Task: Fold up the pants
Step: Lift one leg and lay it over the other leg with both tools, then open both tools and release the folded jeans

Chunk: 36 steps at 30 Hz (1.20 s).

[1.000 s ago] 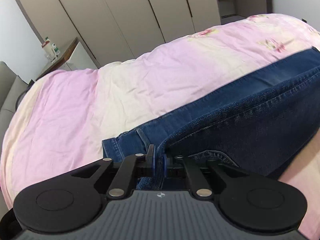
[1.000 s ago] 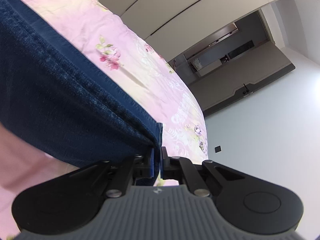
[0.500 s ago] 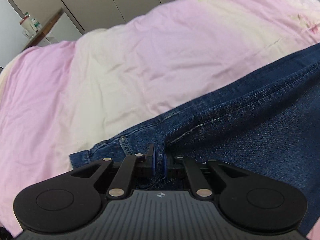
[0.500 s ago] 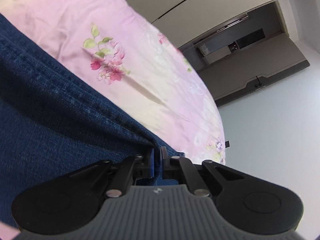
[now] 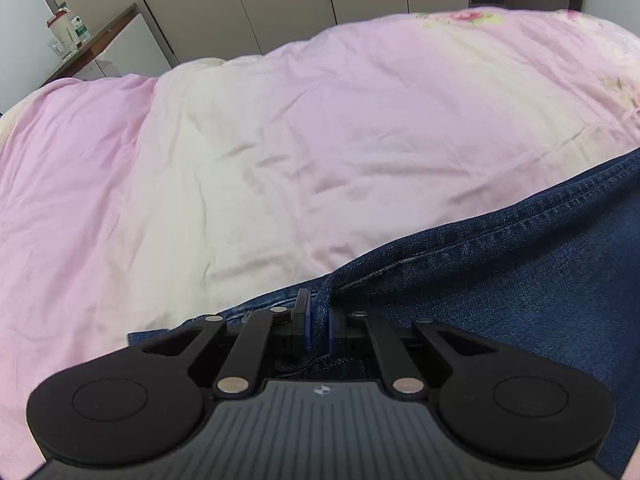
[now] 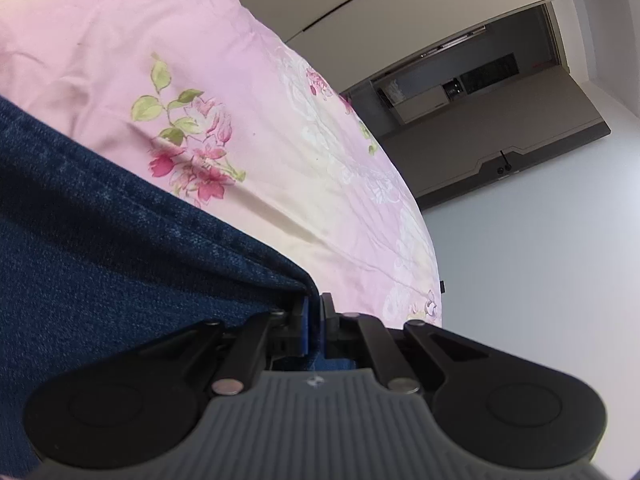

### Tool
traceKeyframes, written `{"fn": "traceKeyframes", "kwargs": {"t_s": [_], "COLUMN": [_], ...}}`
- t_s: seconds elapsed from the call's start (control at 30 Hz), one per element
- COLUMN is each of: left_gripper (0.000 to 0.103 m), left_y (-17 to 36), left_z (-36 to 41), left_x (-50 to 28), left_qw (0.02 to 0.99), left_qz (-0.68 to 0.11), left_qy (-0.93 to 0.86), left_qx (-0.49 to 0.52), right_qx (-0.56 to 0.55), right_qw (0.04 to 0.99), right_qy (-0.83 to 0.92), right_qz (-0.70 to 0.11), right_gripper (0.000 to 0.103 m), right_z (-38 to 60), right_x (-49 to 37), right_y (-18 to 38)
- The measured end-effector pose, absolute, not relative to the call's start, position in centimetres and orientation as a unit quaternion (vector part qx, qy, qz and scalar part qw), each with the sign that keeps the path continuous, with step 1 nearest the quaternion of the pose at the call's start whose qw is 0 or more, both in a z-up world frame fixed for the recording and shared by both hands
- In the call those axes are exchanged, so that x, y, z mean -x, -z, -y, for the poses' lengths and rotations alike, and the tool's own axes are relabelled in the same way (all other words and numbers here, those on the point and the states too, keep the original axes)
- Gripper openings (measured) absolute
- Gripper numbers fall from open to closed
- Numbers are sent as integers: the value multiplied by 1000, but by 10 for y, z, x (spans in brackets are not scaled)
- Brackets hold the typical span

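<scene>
Left gripper (image 5: 319,322) is clamped down on a fold of the jeans (image 5: 500,280), and I can see a ridge of dark denim pinched right between the two blue pads (image 5: 305,320). From my left wrist view the fabric runs from the jaws off toward the right edge of the picture, with a stitched seam (image 5: 520,220) riding along its upper border. A little bit of denim also pokes out to the left of the fingers, lying flat on the bedspread (image 5: 260,140).

Right gripper (image 6: 315,330) is doing the same thing, closed tight on another edge of the jeans (image 6: 100,260). Its pads (image 6: 305,330) have only a thin sliver of cloth between them, and the denim fans out to the left from there, filling the lower left of that view. Looks like a folded edge coming to a point right at the jaws.

Everything sits on a bed covered with a pink and cream bedspread, kinda wrinkly. On the right wrist side there's a printed flower pattern (image 6: 192,152) just beyond the denim edge, and the bed's far edge curves away toward a white wall (image 6: 540,260).

Past the bed on the left wrist side I've got a row of beige wardrobe doors (image 5: 280,0), plus a low cabinet (image 5: 116,44) in the top left corner with a red-capped container (image 5: 60,26) on it.
</scene>
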<state>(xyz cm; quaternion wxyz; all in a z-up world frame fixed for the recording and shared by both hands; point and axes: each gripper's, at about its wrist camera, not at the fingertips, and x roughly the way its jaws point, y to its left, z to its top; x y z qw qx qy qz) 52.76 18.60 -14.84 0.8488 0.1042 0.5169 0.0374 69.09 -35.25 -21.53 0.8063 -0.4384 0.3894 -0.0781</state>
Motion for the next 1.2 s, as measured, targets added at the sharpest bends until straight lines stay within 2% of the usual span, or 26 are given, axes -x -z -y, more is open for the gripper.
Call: {"fn": "traceKeyframes", "kwargs": {"t_s": [0.17,0.27,0.33,0.37,0.43,0.47,0.5,0.7,0.83,0.93,1.03,1.2], "left_gripper": [11,24,28,35,59,76,79,79,79,80,80,80], "left_y": [171,177,175,171,158,147,135,79,73,84,111,160], "left_z": [-188,-189,-189,-188,-188,-189,-192,-228,-252,-274,-303,-326], "left_x": [-534,-534,-531,-529,-522,-516,-510,-450,-385,-336,-298,-276], "left_qw": [847,847,845,846,853,862,872,897,901,898,865,819], "left_qz": [-520,-518,-520,-517,-504,-489,-474,-434,-403,-371,-366,-331], "left_qy": [-48,-60,-58,-57,-54,-56,-52,-83,-113,-161,-185,-204], "left_qx": [-97,-101,-111,-119,-125,-122,-114,19,114,176,287,422], "right_qx": [440,447,443,436,414,404,400,333,238,171,104,-15], "right_qw": [797,791,791,794,803,811,818,866,893,897,898,892], "right_qy": [87,88,91,93,93,87,82,38,-6,-44,-74,-82], "right_qz": [-405,-409,-411,-413,-418,-415,-405,-371,-383,-404,-421,-445], "right_gripper": [0,0,0,2,24,44,50,55,55,55,55,55], "right_z": [344,341,340,341,343,343,342,331,322,310,296,277], "right_x": [-707,-711,-713,-713,-712,-708,-704,-653,-596,-551,-509,-467], "right_y": [243,252,254,252,246,240,234,185,171,183,200,222]}}
